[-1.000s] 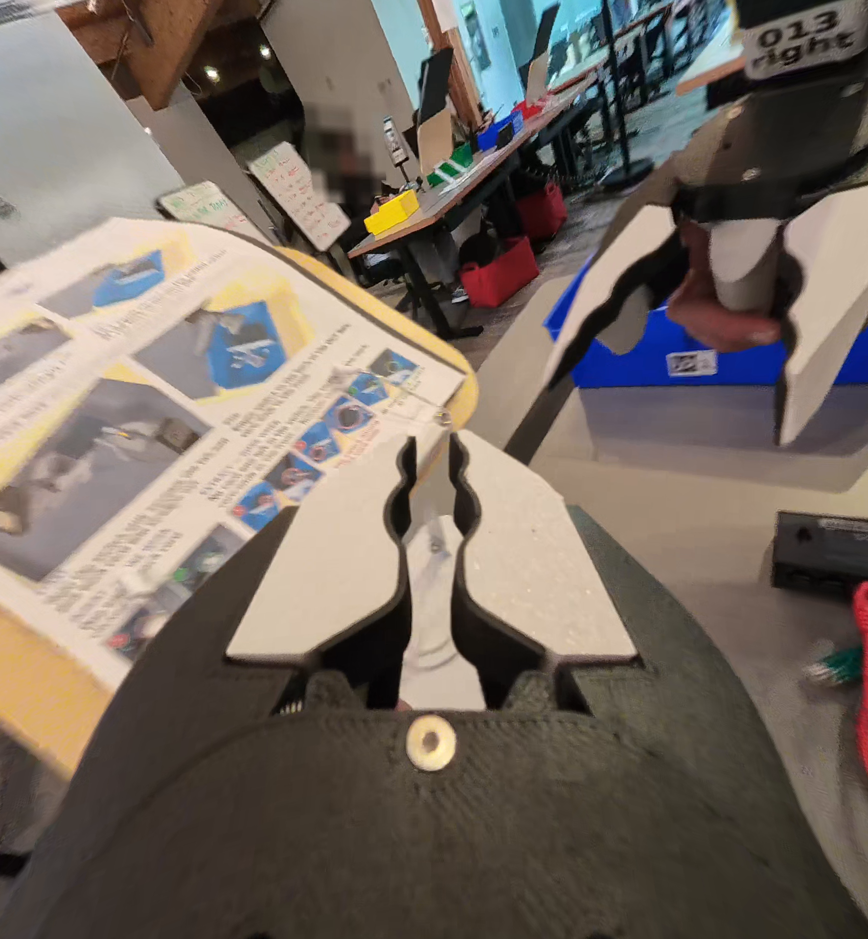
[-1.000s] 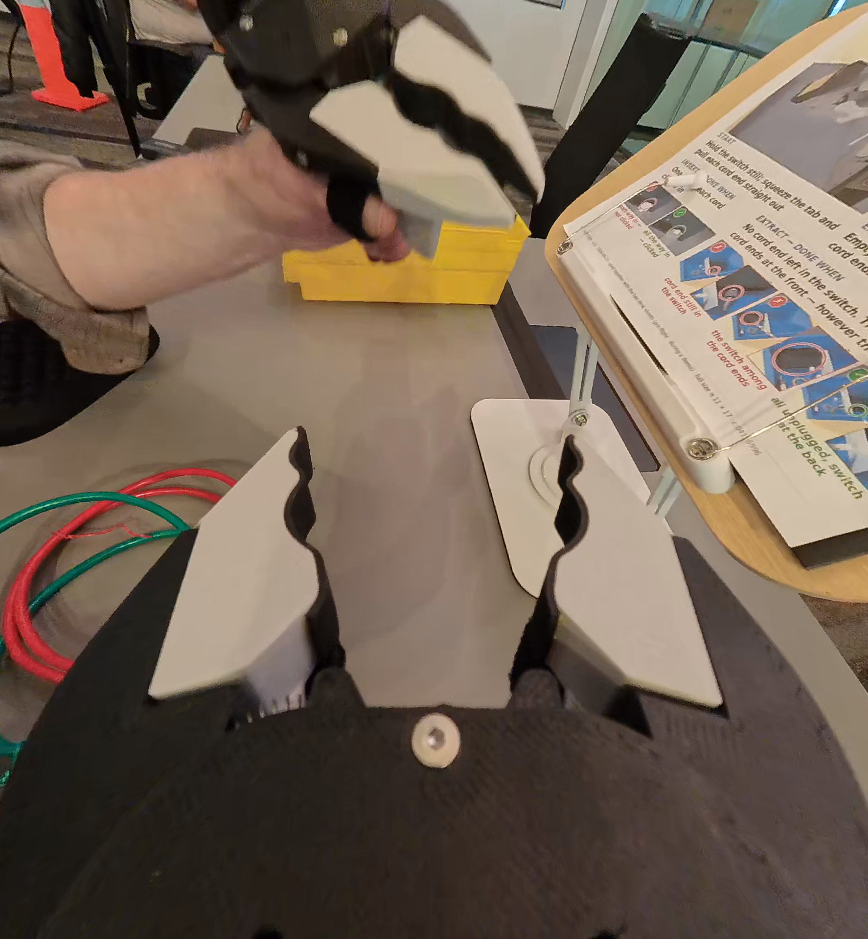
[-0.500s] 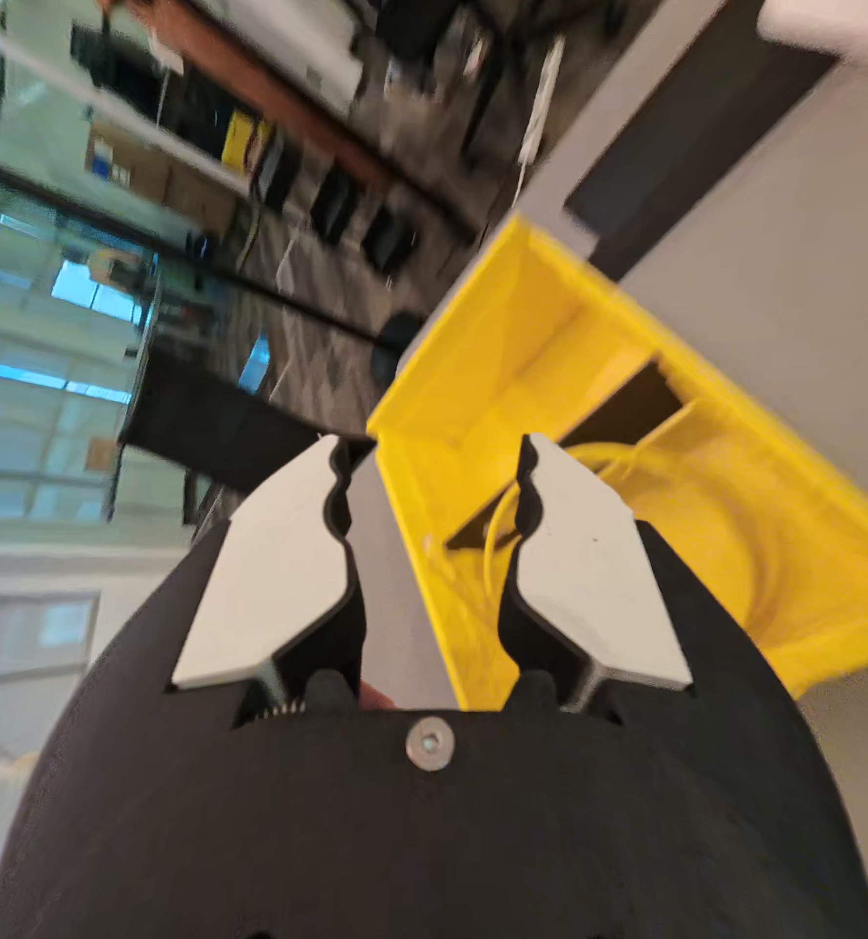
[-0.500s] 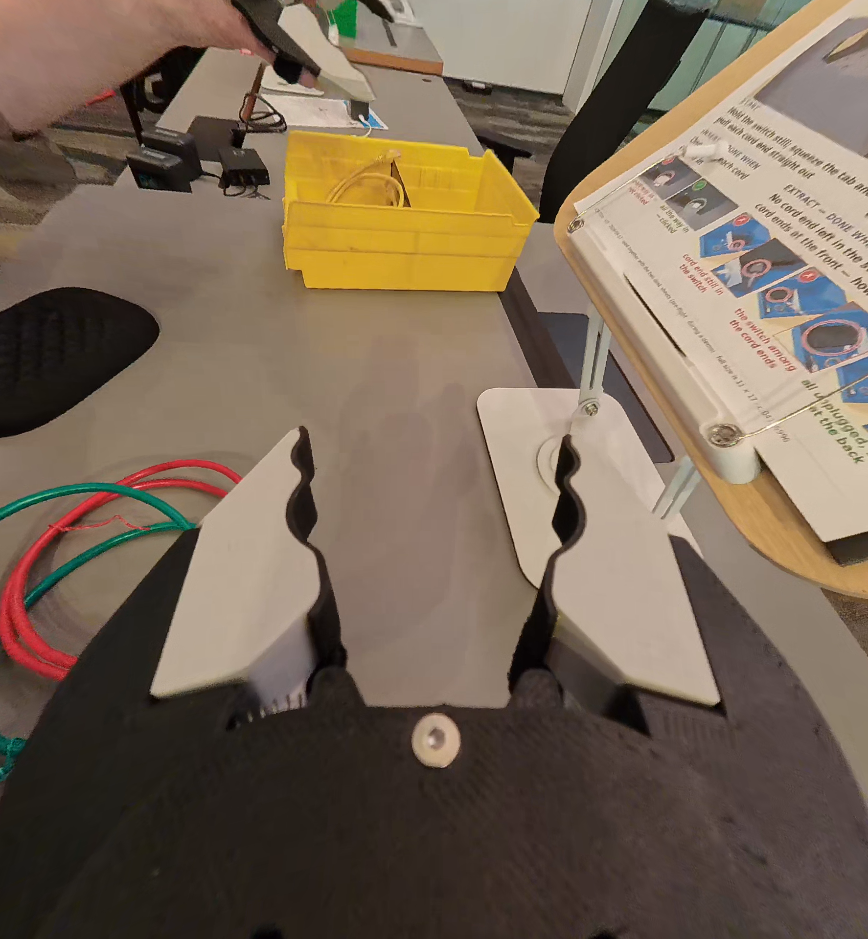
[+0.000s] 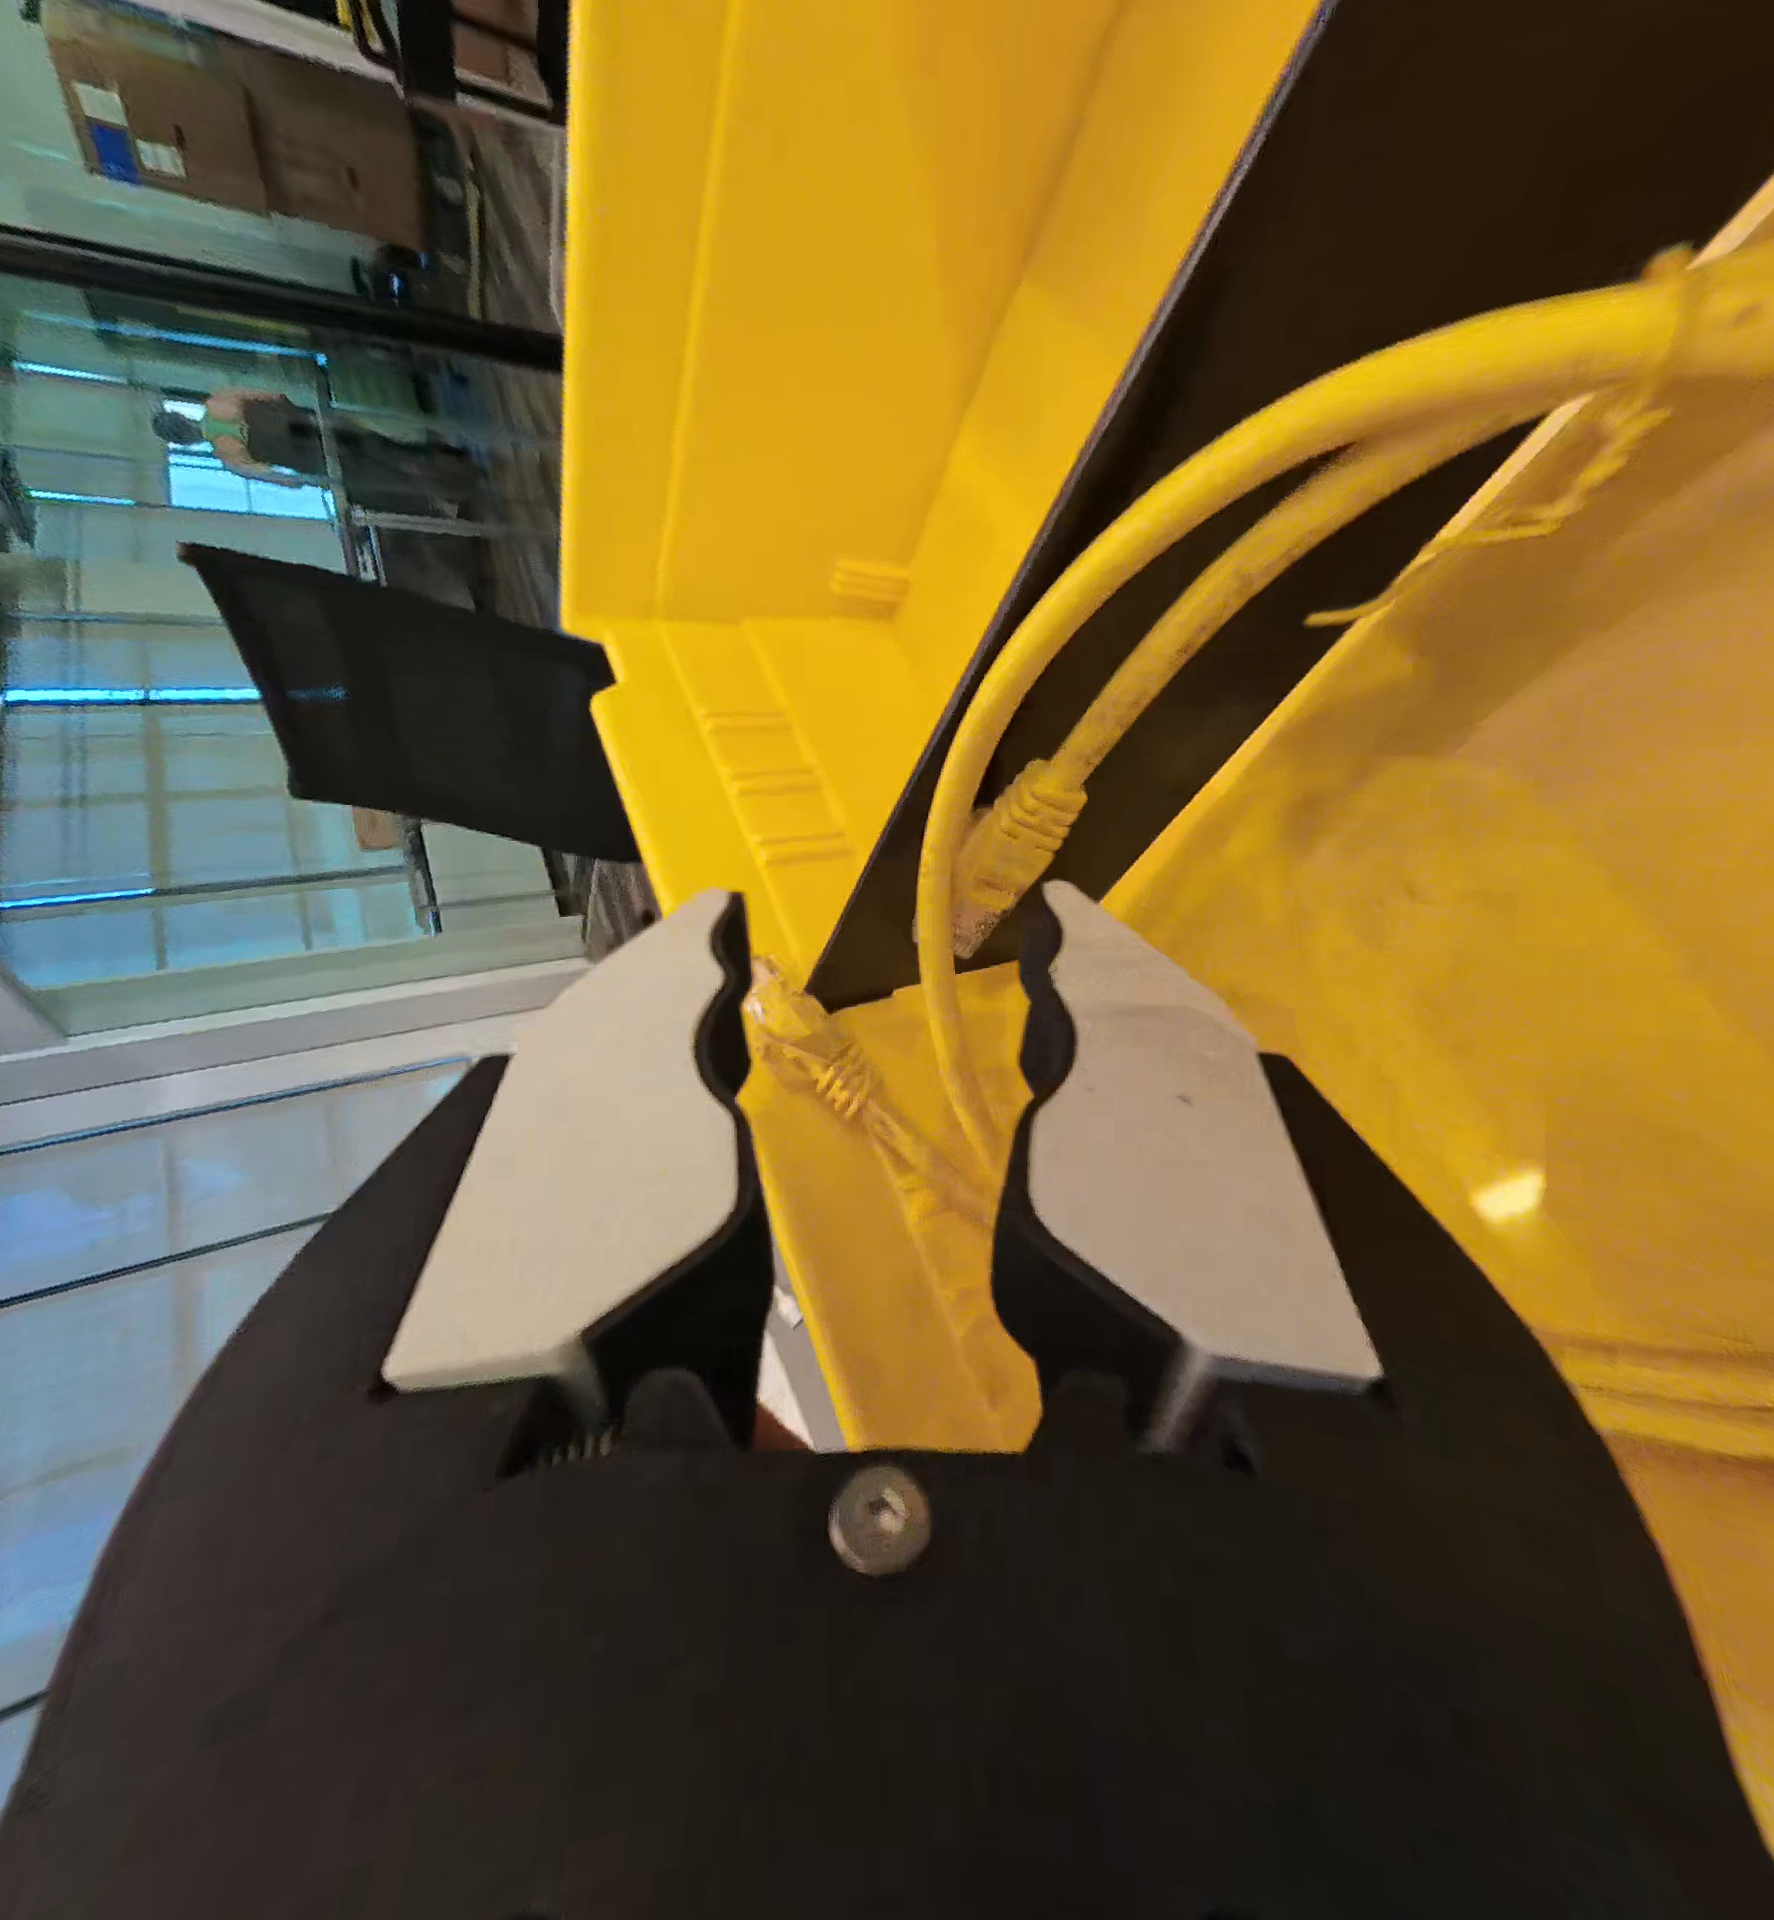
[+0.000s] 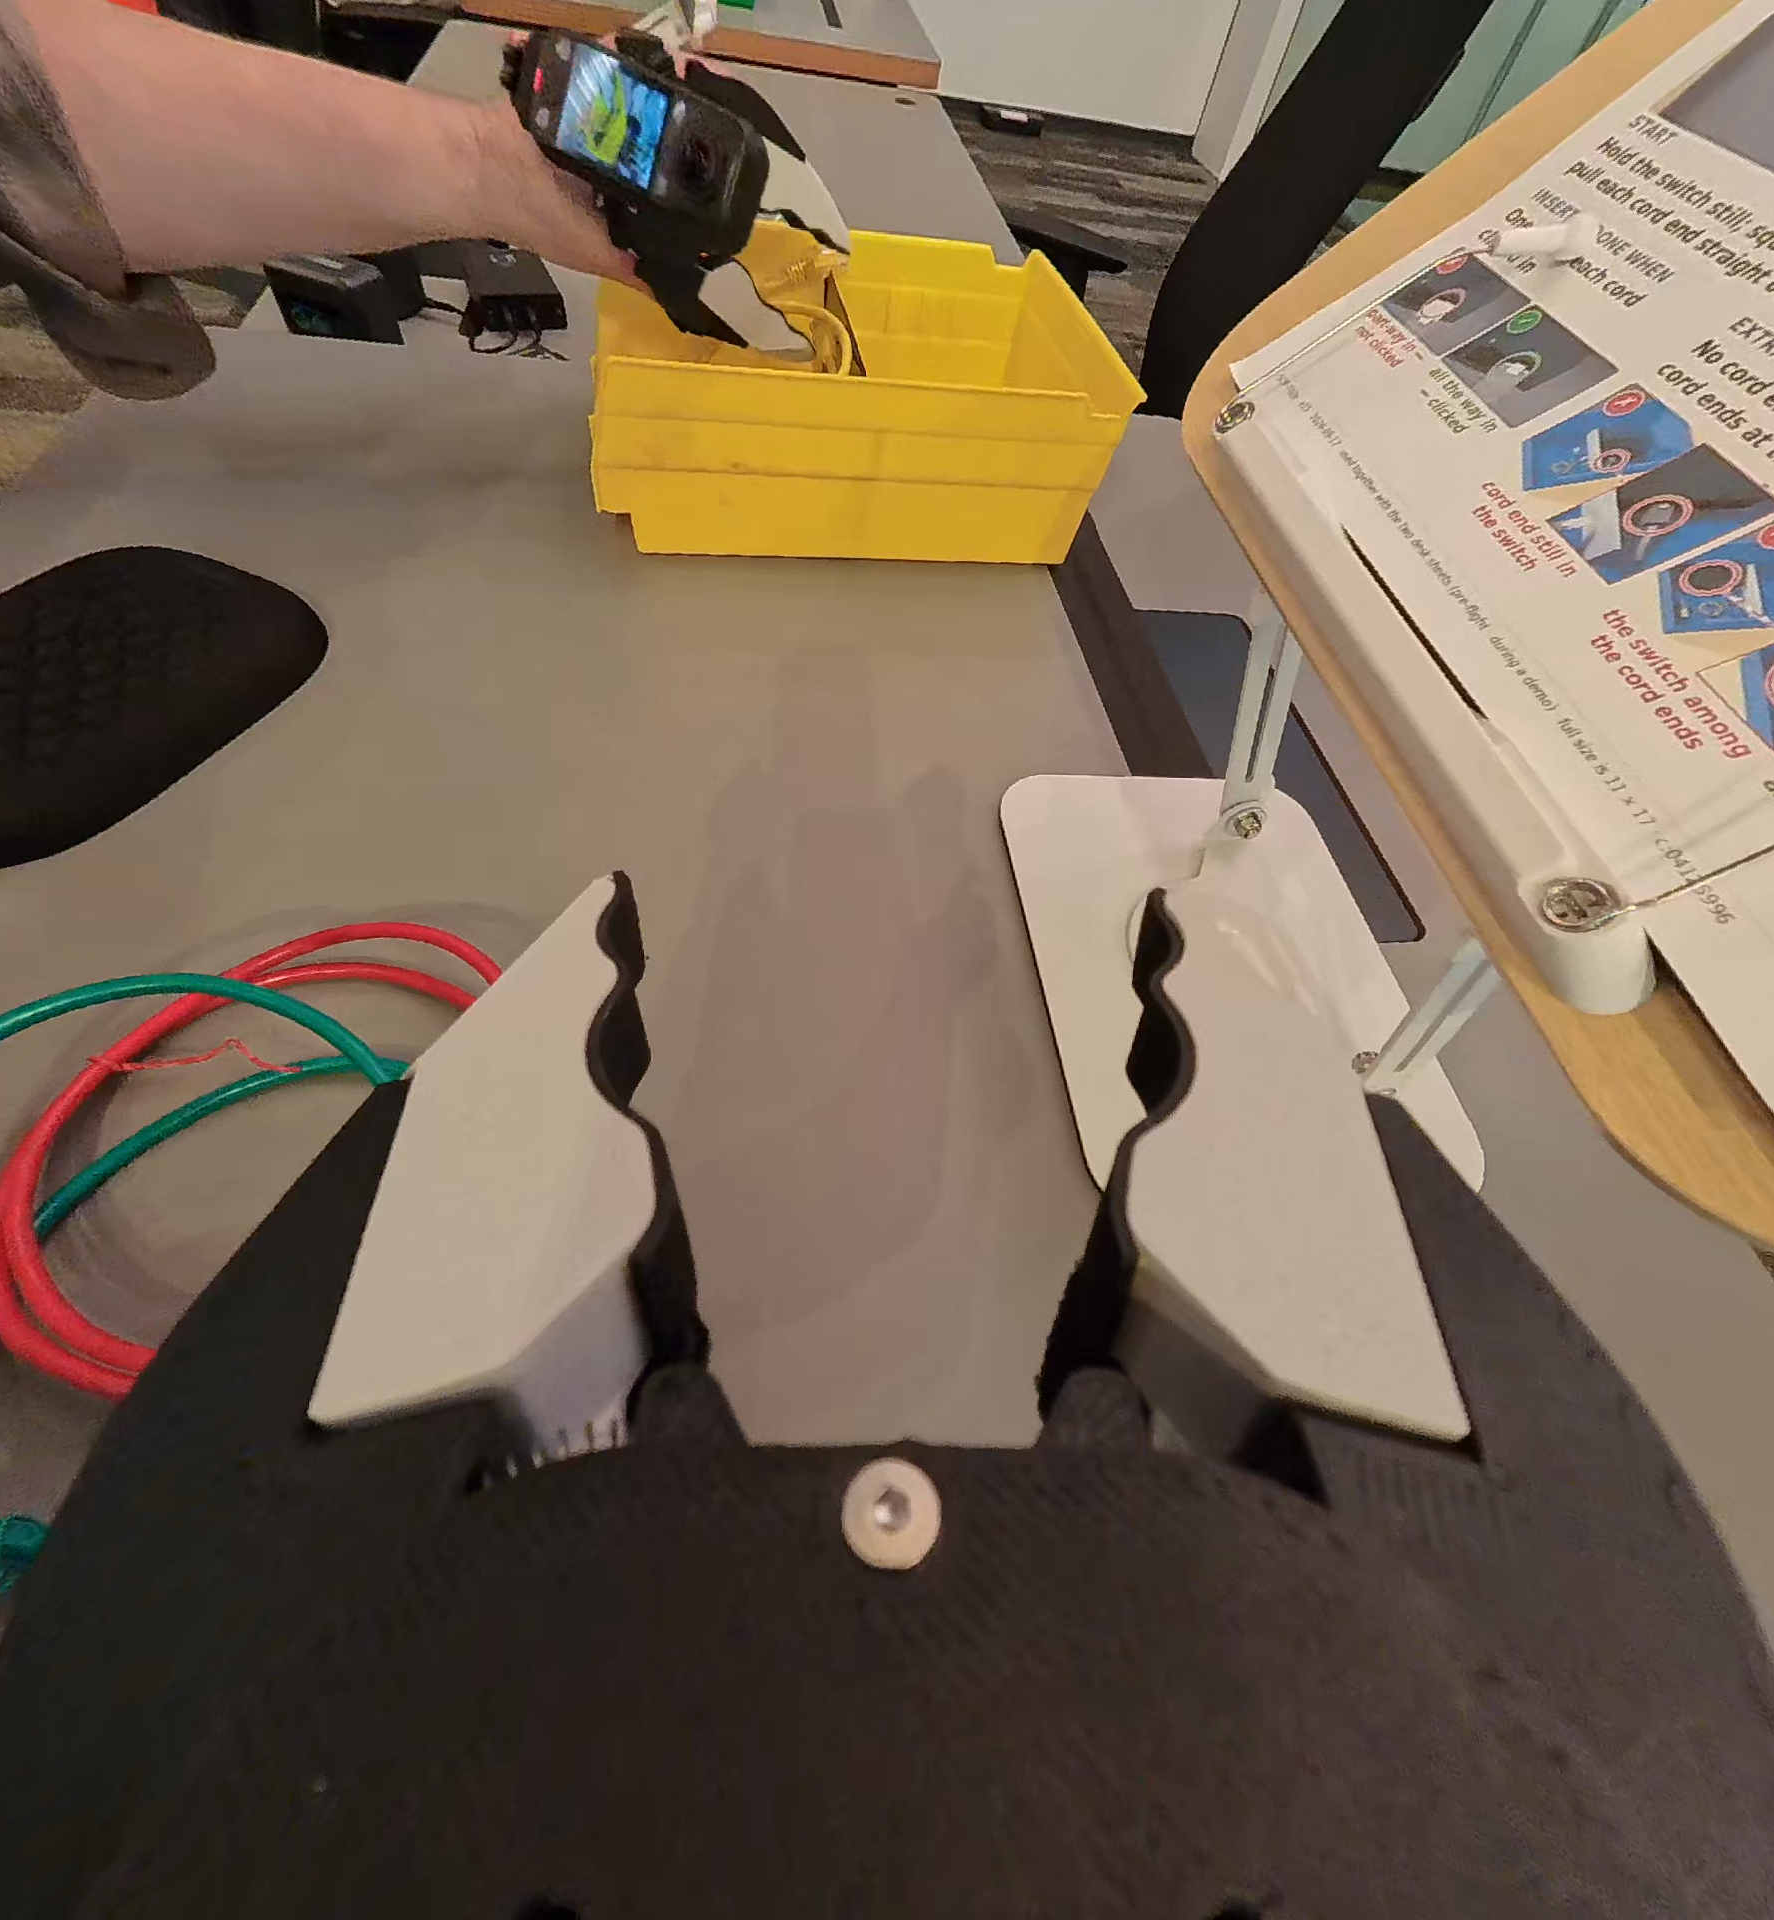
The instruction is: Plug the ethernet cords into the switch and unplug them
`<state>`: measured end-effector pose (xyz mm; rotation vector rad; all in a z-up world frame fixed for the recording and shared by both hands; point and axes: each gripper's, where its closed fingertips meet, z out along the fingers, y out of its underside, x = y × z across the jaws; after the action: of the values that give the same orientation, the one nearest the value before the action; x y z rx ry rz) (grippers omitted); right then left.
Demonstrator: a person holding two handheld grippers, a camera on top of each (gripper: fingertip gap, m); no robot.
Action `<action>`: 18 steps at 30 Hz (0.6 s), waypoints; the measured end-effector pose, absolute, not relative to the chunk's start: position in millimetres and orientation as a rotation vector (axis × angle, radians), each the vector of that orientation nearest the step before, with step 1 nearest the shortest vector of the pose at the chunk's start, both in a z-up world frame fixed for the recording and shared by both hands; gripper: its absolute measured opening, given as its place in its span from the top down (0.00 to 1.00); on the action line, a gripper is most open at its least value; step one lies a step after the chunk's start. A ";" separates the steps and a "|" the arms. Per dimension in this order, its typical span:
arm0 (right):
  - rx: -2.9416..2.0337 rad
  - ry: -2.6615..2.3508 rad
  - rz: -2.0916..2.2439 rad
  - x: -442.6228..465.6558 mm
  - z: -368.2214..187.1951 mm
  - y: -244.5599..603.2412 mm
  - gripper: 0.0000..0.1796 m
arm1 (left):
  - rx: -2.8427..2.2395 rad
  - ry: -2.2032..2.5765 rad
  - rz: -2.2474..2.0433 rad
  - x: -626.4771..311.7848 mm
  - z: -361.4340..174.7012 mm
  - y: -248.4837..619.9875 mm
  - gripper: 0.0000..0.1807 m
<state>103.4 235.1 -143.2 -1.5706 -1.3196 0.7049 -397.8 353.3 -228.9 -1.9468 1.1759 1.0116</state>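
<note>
My left gripper (image 5: pixel 888 914) is open and reaches into the yellow bin (image 5: pixel 789 312). A yellow ethernet cord (image 5: pixel 1174 499) loops between its fingers without being pinched. One yellow plug (image 5: pixel 1013 831) hangs just past the right fingertip, and a second plug (image 5: pixel 795 1023) lies against the left finger. In the right wrist view the left gripper (image 6: pixel 769 312) dips into the bin (image 6: pixel 862 488) at the far side of the table. My right gripper (image 6: pixel 888 899) is open and empty above the grey table. A red cord (image 6: pixel 31 1226) and a green cord (image 6: pixel 135 992) lie coiled at its left. The switch is out of view.
A black divider (image 5: pixel 1382 260) stands inside the bin. An instruction board (image 6: pixel 1589 520) on a white stand base (image 6: pixel 1101 894) overhangs the table's right side. A black pad (image 6: pixel 83 707) lies at the left. Small black devices (image 6: pixel 415 296) sit behind the bin. Tip to tip, the grippers are about 55 cm apart.
My left gripper has swung from the instruction board over to the yellow bin, opened, and gone down around the yellow cord. My right gripper has stayed open and almost still.
</note>
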 end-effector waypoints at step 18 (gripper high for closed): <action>-1.567 -1.306 0.729 108.6 -142.4 235.5 0.50 | -1.651 1.080 1.022 -385.2 -130.4 341.6 0.93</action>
<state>108.6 235.5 -142.4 -1.5670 -1.3061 0.7289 -385.2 341.6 -130.4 -1.6509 1.0800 1.0222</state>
